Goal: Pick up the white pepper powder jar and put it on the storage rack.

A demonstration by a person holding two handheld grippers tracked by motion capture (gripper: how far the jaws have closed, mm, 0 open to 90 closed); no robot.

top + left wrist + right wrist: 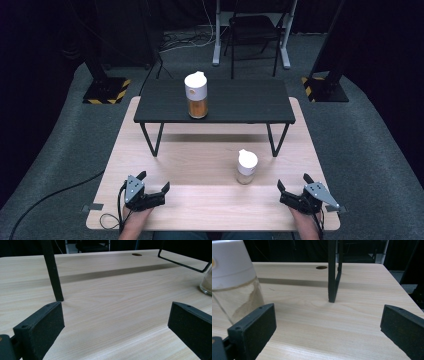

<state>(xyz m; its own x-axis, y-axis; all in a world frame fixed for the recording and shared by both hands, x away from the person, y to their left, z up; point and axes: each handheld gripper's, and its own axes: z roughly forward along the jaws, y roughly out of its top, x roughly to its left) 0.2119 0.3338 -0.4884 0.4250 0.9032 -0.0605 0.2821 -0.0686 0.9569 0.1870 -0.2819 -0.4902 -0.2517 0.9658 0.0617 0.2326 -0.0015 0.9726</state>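
Note:
Two white-lidded jars are in sight. The taller one (196,95), with orange-brown contents, stands on the black raised shelf (250,102). The smaller clear jar (246,167) stands on the wooden table (200,170); its pale powdery contents and white lid show at the left of the right gripper view (234,287), and its glass edge at the right of the left gripper view (207,282). My left gripper (153,180) rests open near the table's front left, with nothing between its jaws. My right gripper (293,181) rests open at the front right, just right of the small jar.
The shelf's black wire legs (53,272) (332,272) stand on the table ahead of each gripper. A cable hole (321,267) lies in the tabletop at the far side. Behind the table stand a black chair (252,30) and stands with striped bases (106,90).

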